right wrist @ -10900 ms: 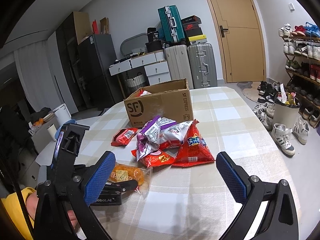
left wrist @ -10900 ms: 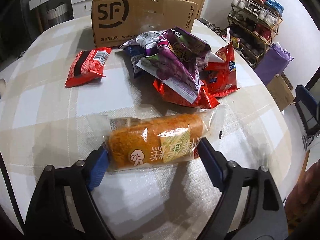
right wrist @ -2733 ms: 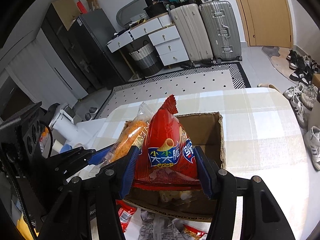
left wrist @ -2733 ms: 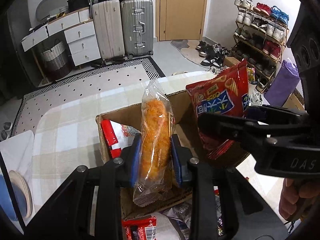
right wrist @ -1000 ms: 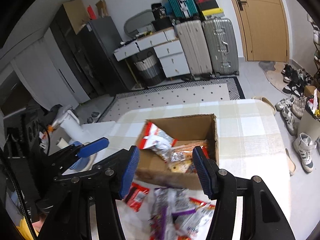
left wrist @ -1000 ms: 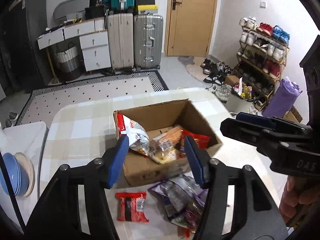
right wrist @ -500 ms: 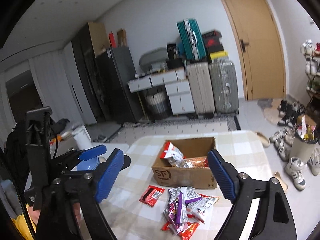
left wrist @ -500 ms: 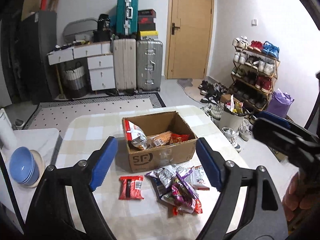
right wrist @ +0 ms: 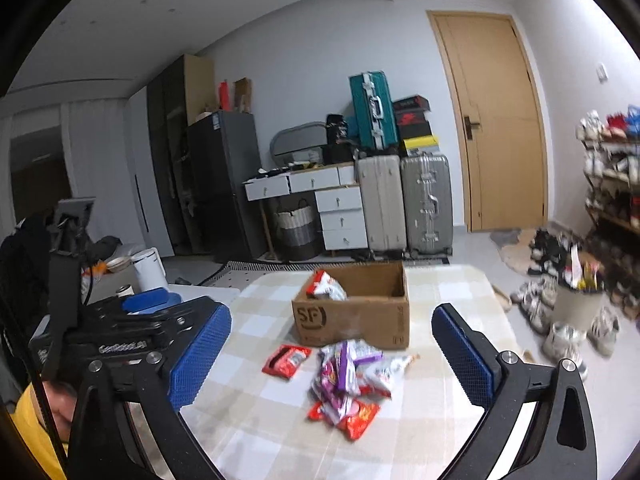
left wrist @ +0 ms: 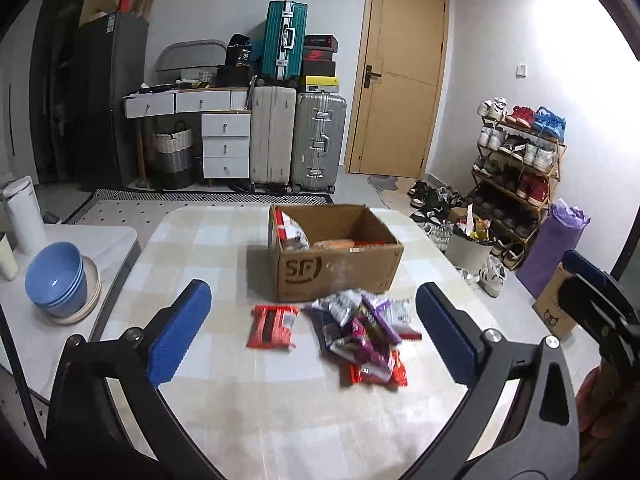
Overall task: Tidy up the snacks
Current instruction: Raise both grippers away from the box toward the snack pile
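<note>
Both tools are empty right now. The left gripper [left wrist: 310, 320] and right gripper [right wrist: 330, 356] have just been opening and their jaws stand spread wide, nothing between the blue pads on either. They sit back from the table, looking down over it at a shallow angle.

Loose snacks are in front of the cardboard box [left wrist: 336, 268]: a single red packet [left wrist: 272, 326] lying flat, just left of the heap of purple and red bags [left wrist: 362, 336]. The box already has a few bags in it.

My take on the next grab: left goes for the lone red packet, right takes the top purple bag off the heap. Come in low, pinch across the narrow width, and watch that crinkly film doesn't slip or drag a neighbour along.
</note>
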The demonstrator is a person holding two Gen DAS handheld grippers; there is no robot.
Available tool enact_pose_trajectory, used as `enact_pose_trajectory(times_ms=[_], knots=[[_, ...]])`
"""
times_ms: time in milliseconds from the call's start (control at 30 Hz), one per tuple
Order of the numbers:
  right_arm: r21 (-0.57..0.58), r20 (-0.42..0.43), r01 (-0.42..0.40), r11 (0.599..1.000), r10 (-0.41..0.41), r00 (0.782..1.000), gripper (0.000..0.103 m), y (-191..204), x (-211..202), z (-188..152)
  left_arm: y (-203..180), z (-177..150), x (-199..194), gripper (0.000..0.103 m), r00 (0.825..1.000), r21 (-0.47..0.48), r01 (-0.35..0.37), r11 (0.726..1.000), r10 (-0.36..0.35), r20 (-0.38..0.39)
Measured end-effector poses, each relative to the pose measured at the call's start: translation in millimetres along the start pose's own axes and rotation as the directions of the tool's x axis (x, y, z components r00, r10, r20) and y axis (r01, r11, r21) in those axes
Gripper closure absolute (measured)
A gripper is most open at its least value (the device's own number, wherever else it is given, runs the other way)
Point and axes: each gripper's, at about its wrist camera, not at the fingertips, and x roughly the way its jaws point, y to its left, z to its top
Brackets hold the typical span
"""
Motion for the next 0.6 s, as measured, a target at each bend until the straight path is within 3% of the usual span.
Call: enact_pose_trajectory(times_ms=[133, 267, 600], knots=[[-0.013, -0.055, 0.045, 0.999, -0.046, 0.997, 0.001, -4, 17, -23, -6, -27, 7, 0.001, 1.0, 0.037, -0.024, 0.999, 0.024, -0.015], [0.021, -0.107, 0.025, 0.999, -0.022, 0.994, 0.001, -16, 33, -36, -13, -50, 25, 0.001, 0.996, 0.053, -0.02, 0.998, 0.025, -0.085], [0.037, -0.148, 0.03, 0.999, -0.024, 0.989, 0.001, -18, 53, -51, -11, -58, 65, 0.001, 0.989, 0.029, -0.038, 0.999, 0.042, -0.143]])
